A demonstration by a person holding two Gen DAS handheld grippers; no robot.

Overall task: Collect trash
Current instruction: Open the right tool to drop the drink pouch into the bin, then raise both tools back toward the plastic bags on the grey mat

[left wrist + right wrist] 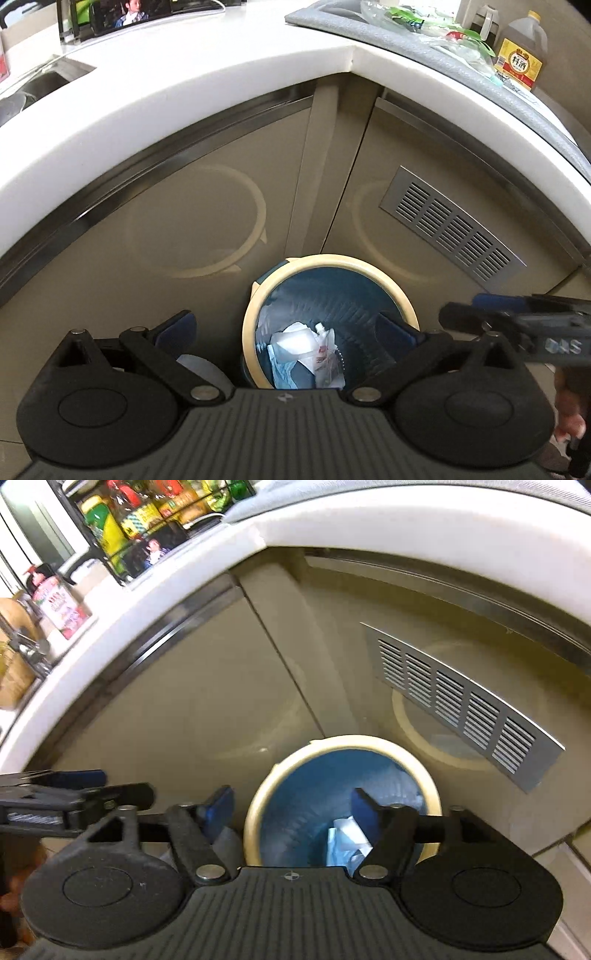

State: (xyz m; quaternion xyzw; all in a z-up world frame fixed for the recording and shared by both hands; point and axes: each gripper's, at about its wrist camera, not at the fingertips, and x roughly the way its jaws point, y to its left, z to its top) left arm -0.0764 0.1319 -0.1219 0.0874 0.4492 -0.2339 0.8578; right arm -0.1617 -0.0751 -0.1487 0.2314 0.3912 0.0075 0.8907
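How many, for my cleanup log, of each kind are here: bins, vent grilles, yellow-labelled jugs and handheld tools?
Round blue bin with cream rim: 1
Silver slotted metal vent grille: 1
Clear plastic jug with yellow label: 1
Black two-finger tools: 2, left tool and right tool
Total: 5

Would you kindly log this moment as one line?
left hand-held gripper: open, empty | right hand-held gripper: open, empty | both over bin | trash inside
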